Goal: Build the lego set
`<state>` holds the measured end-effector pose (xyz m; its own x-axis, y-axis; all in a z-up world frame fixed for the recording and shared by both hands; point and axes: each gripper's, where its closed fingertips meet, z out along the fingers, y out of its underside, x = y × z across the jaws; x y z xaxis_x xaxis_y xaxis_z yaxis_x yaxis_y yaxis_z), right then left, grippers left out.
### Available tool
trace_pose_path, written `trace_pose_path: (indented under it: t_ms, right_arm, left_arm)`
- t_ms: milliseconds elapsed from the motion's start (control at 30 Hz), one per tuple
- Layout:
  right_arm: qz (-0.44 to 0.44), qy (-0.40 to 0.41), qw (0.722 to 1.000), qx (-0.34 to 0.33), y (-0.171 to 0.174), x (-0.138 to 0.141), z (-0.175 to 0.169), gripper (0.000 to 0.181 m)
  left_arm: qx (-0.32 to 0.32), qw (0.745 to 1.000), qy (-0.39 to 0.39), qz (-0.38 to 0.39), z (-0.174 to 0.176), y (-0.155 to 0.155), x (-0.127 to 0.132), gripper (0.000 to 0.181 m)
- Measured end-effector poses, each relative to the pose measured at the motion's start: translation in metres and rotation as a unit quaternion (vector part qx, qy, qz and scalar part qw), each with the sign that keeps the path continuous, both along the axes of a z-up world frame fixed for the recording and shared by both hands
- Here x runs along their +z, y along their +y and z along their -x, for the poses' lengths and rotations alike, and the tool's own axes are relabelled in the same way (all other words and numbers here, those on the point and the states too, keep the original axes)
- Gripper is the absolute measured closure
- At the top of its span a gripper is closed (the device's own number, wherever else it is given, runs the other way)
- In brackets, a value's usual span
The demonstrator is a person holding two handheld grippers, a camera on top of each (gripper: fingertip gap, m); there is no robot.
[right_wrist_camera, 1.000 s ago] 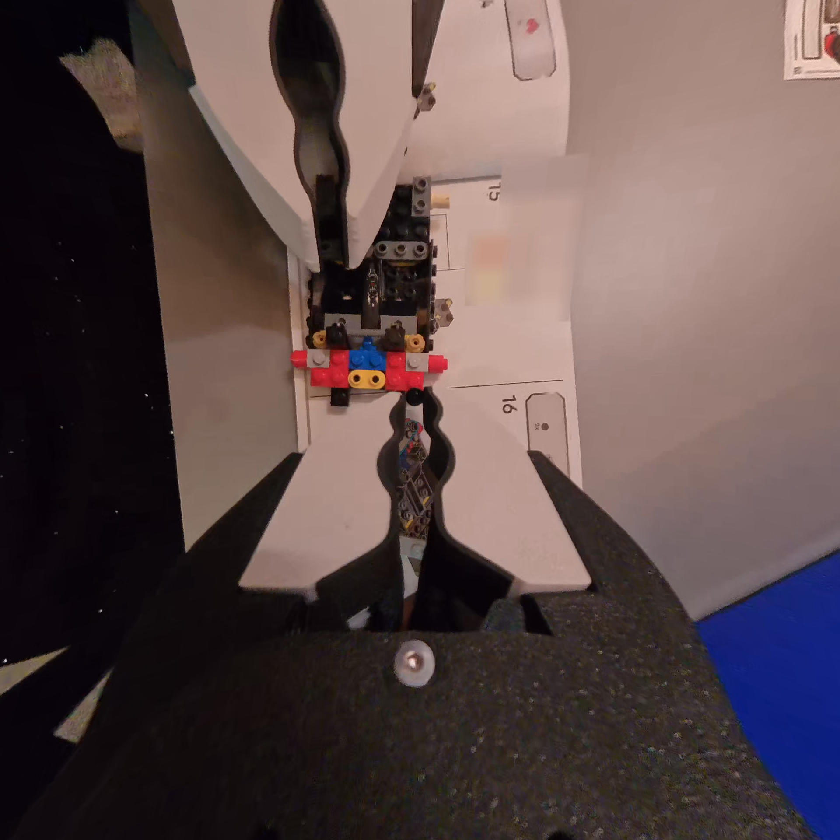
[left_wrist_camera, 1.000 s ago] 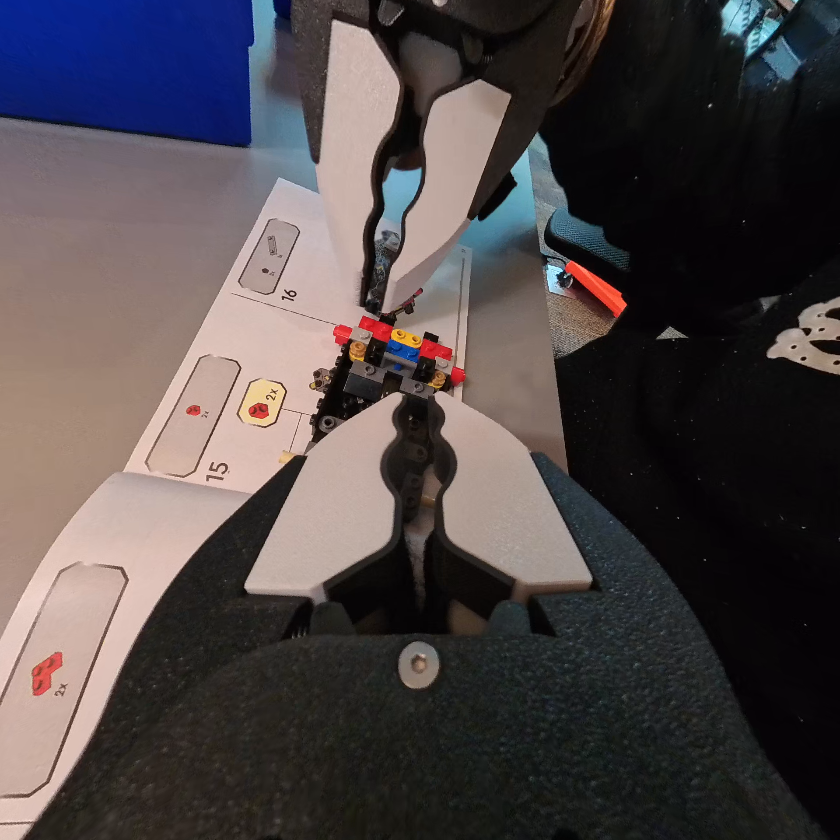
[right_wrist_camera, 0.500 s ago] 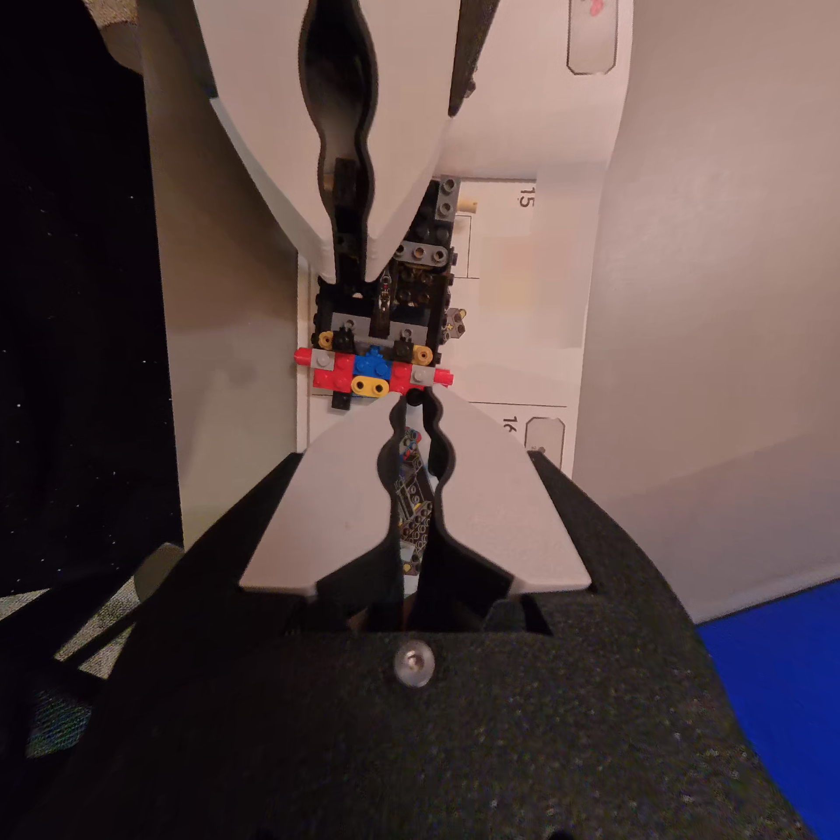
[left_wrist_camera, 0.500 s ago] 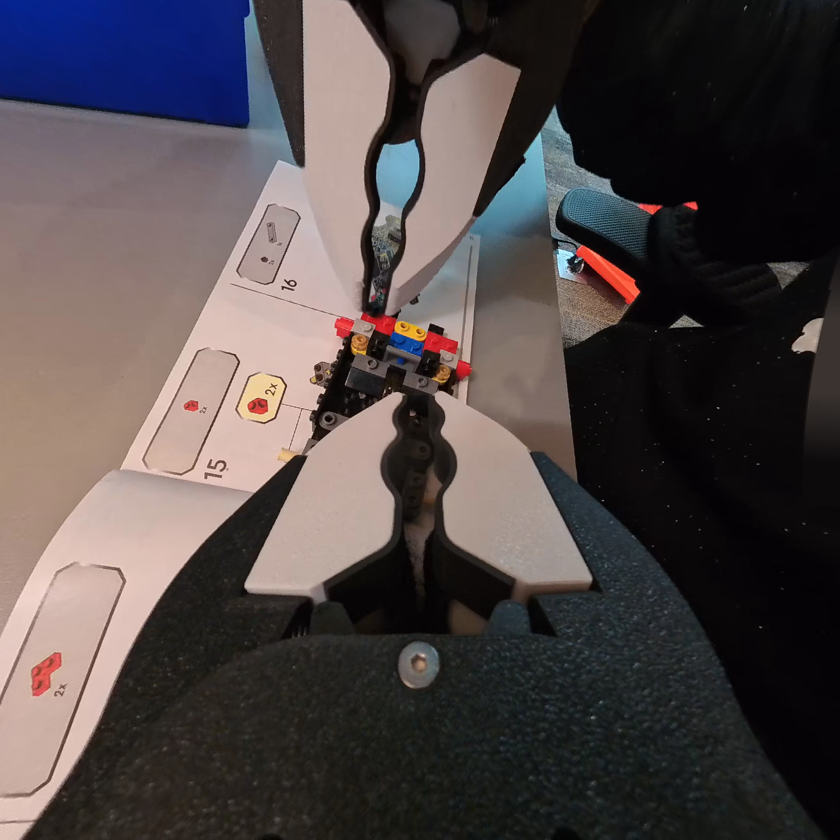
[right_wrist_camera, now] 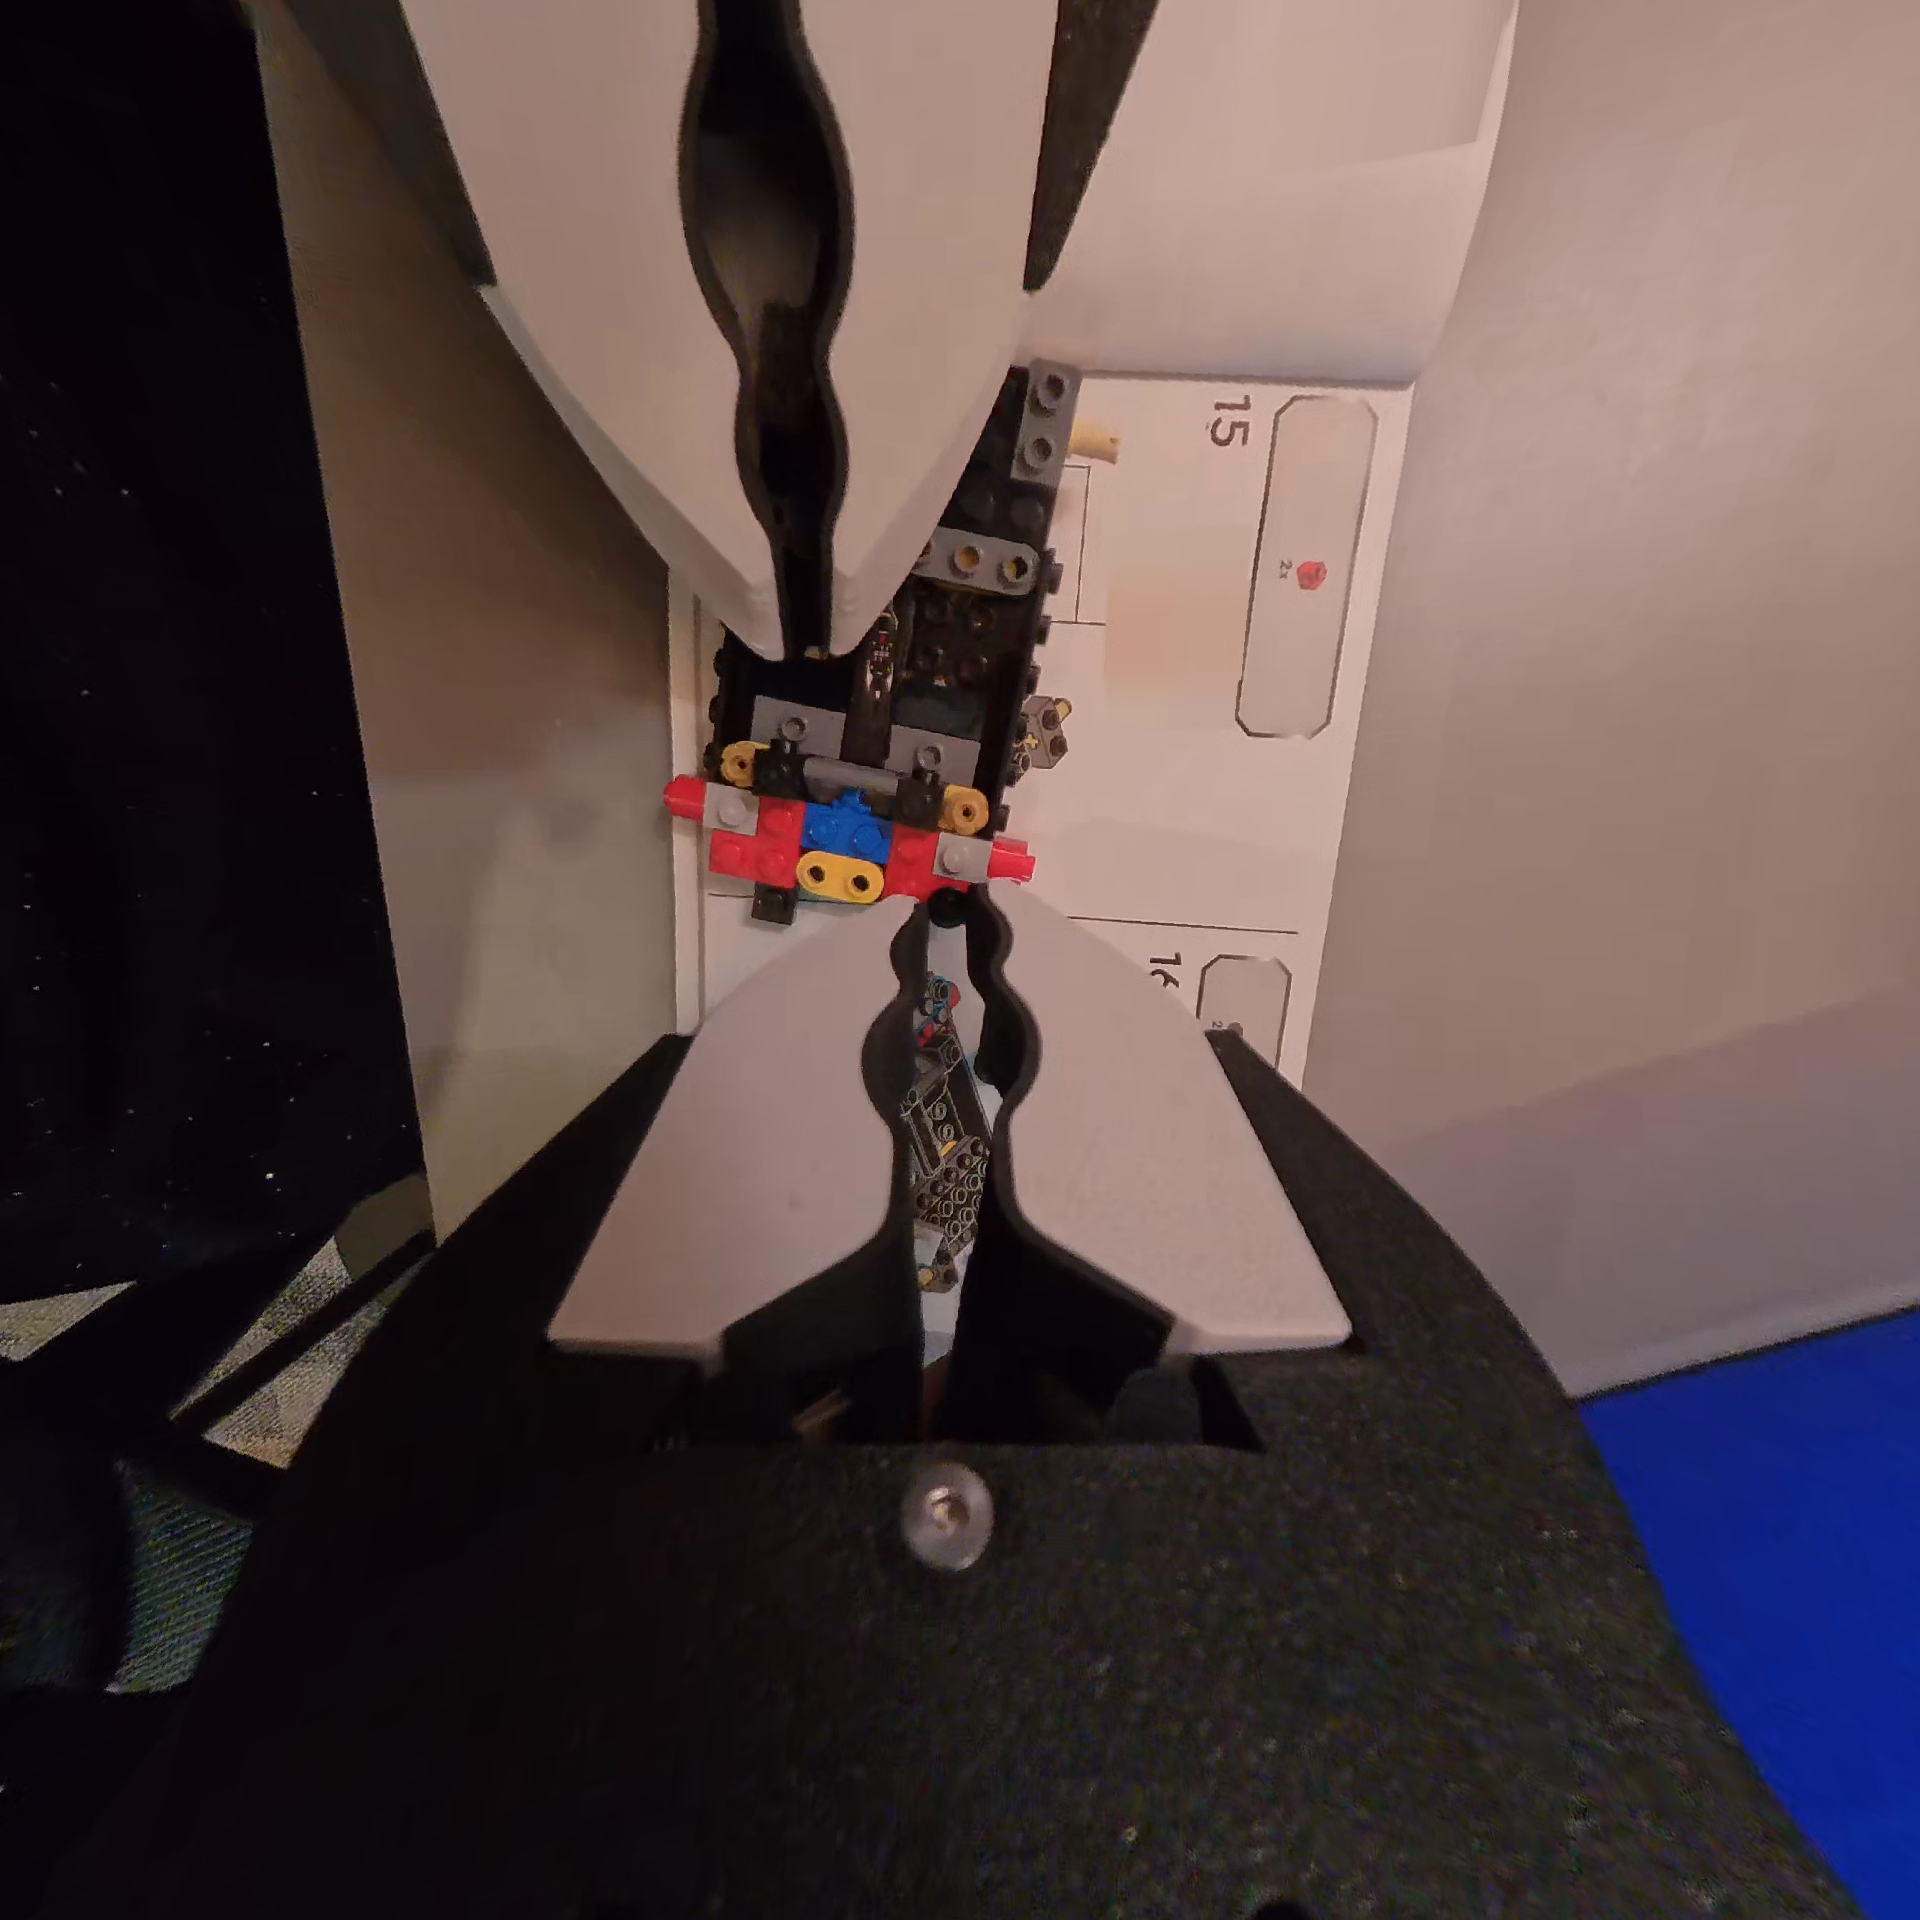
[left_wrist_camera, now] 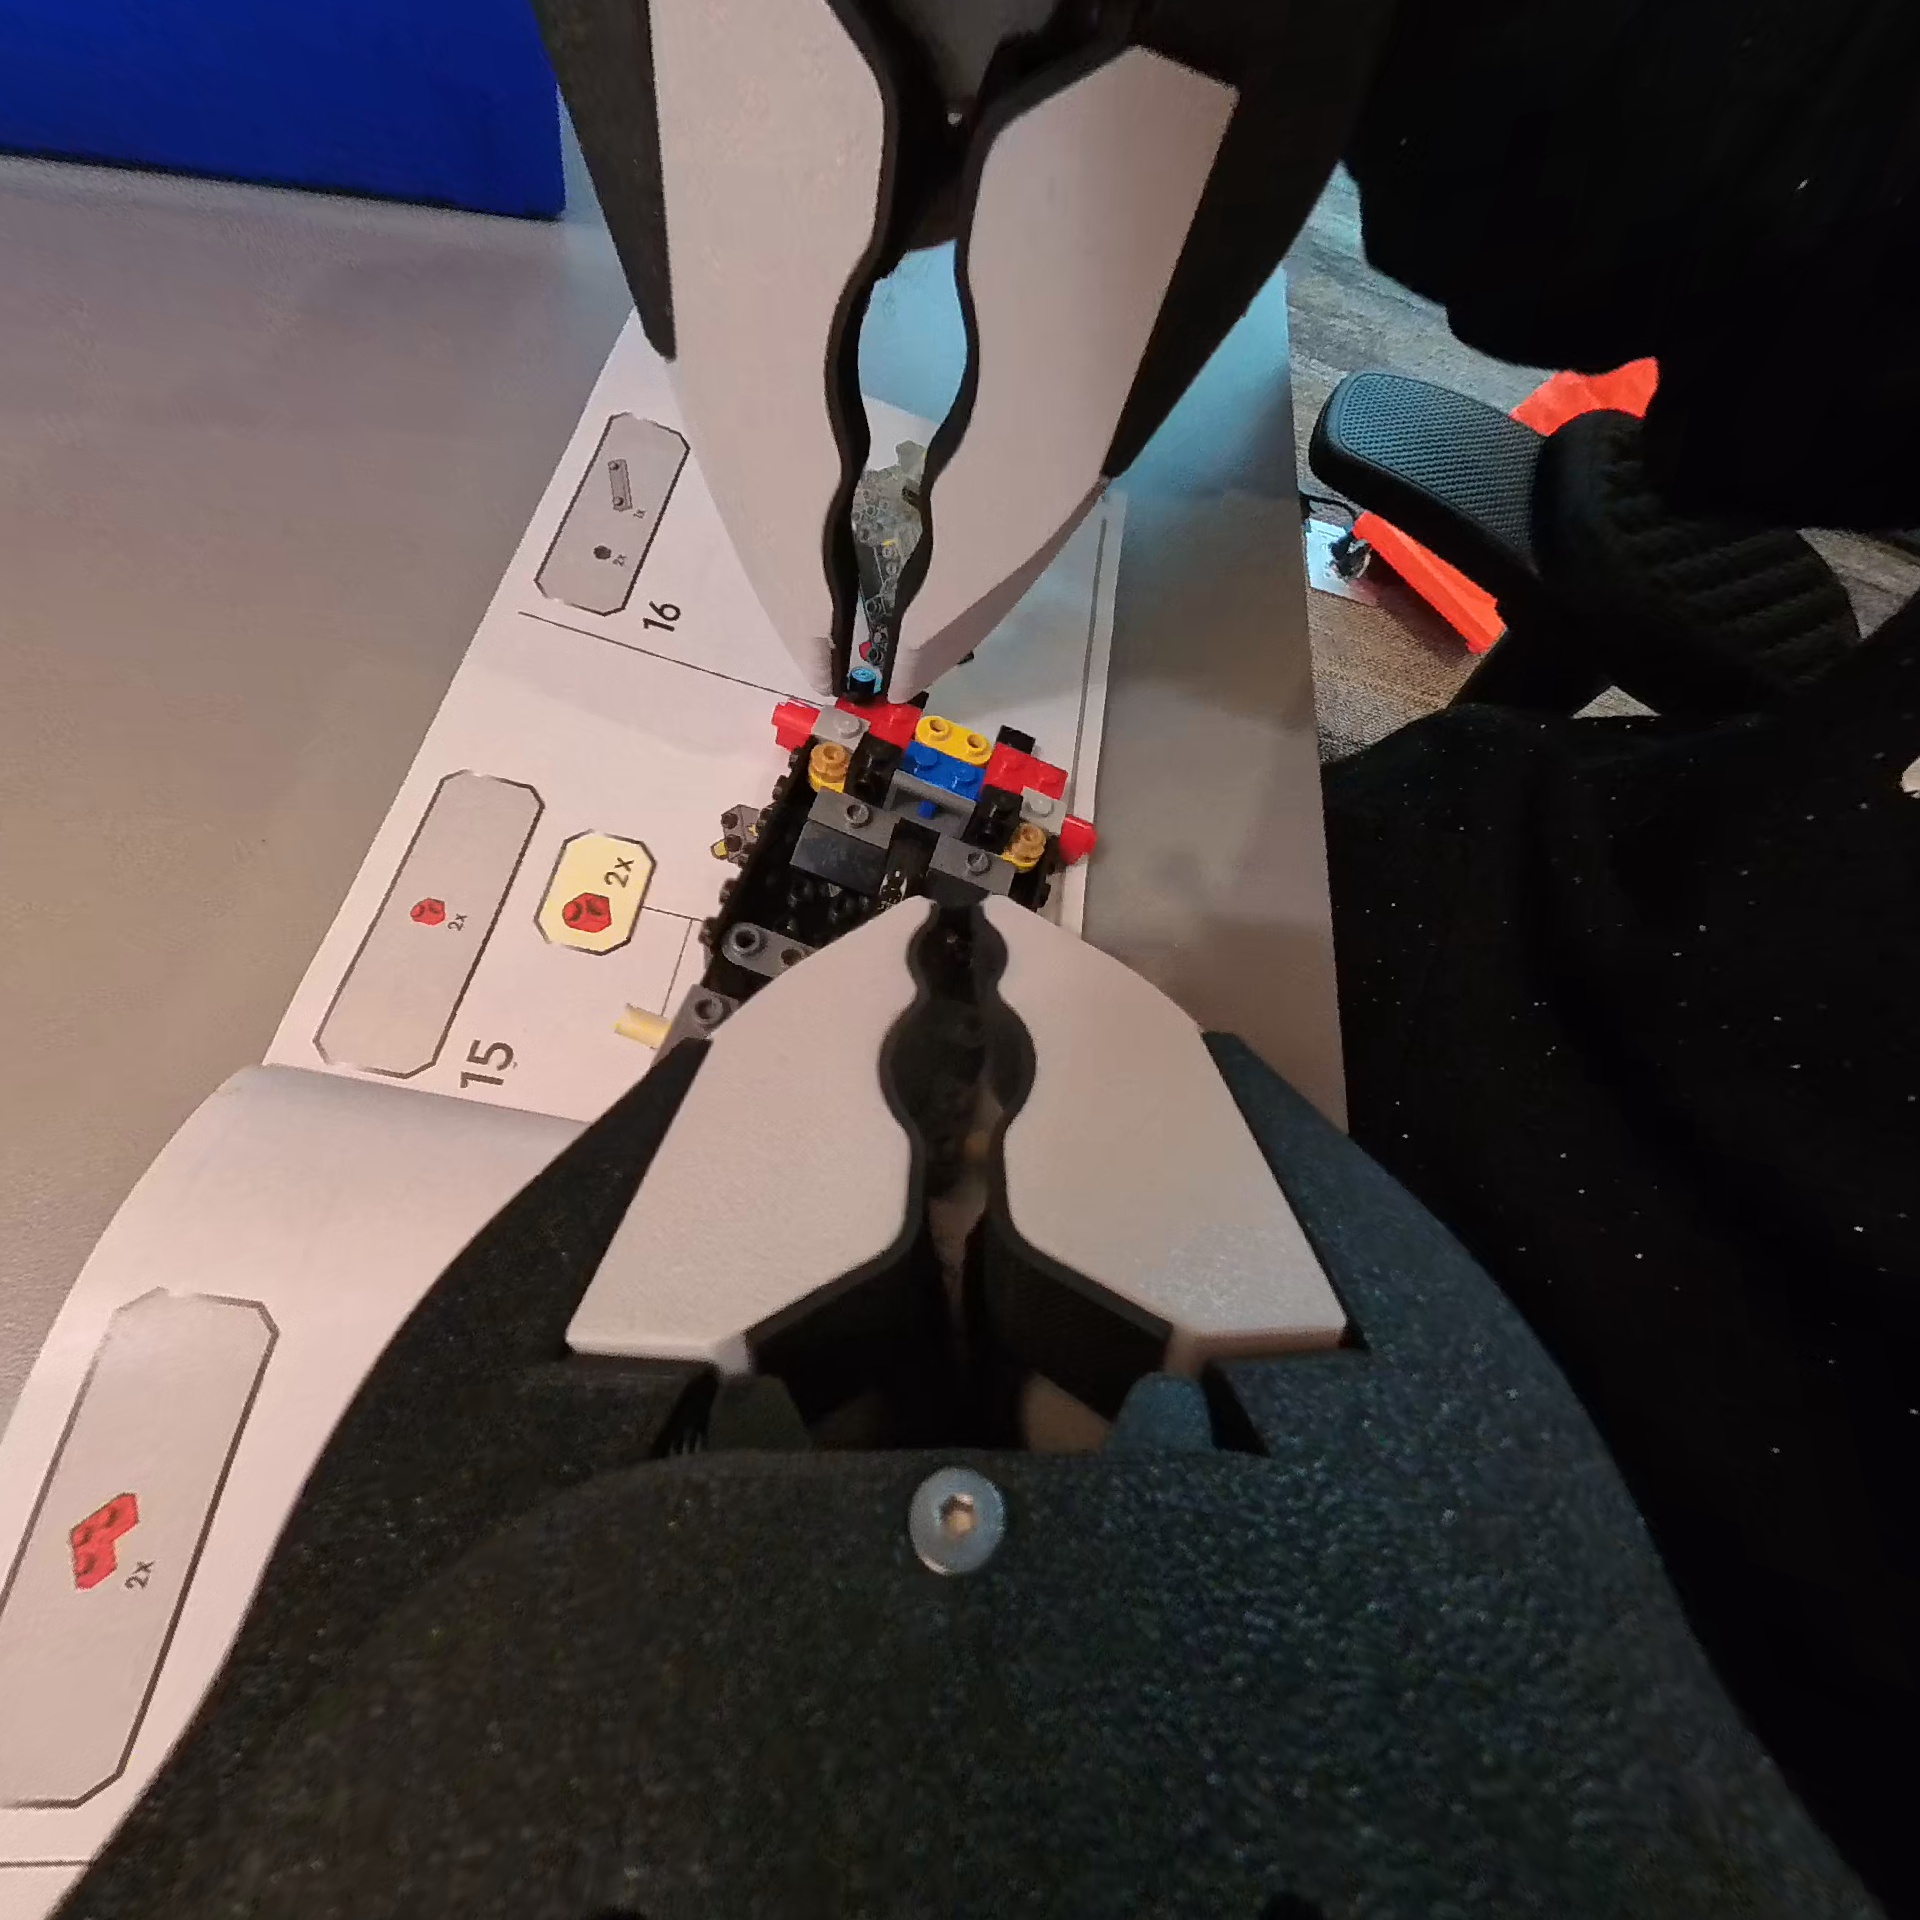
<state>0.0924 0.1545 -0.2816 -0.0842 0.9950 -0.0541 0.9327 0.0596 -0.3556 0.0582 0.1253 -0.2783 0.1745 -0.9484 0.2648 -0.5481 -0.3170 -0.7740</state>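
The lego model point(left_wrist_camera: 914, 800) is a black chassis with a red, blue, yellow and grey front bar. It lies on the open instruction booklet point(left_wrist_camera: 468, 831). My left gripper point(left_wrist_camera: 951, 909) is shut on the model's black rear. My right gripper point(left_wrist_camera: 862, 675) comes in from the far side, shut on a small dark round piece point(left_wrist_camera: 862, 683) that sits against the red end of the front bar. In the right wrist view the right gripper point(right_wrist_camera: 940, 914) holds that piece point(right_wrist_camera: 945, 912) at the model's point(right_wrist_camera: 862, 790) front, and the left gripper point(right_wrist_camera: 805, 644) clamps the rear.
The booklet point(right_wrist_camera: 1174, 810) lies close to the grey table's edge point(left_wrist_camera: 1216, 831). A person's dark clothing point(left_wrist_camera: 1610, 1039) is just past that edge. A black chair armrest point(left_wrist_camera: 1423, 457) and an orange object point(left_wrist_camera: 1434, 582) are beyond. A blue surface point(left_wrist_camera: 260, 83) is at the back left. The gap from one gripper's tips to the other's is roughly 5 cm.
My right gripper has come down and closer to the model, and its small piece now sits against the red front bar. My left gripper keeps its hold on the model.
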Motion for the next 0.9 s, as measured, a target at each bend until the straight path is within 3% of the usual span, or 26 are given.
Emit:
trace_pose_path:
  t_ms: [333,900]
  right_arm:
    - [-0.022,-0.052,0.998,0.028,-0.0012,0.0008,-0.0006,0.174]
    - [0.006,0.012,1.000,0.005,-0.0021,0.0029,0.0000,0.171]
  left_arm:
    - [-0.004,1.000,0.010,0.008,-0.0003,-0.0017,-0.0033,0.181]
    - [-0.006,1.000,0.005,0.019,-0.0002,-0.0017,-0.0019,0.180]
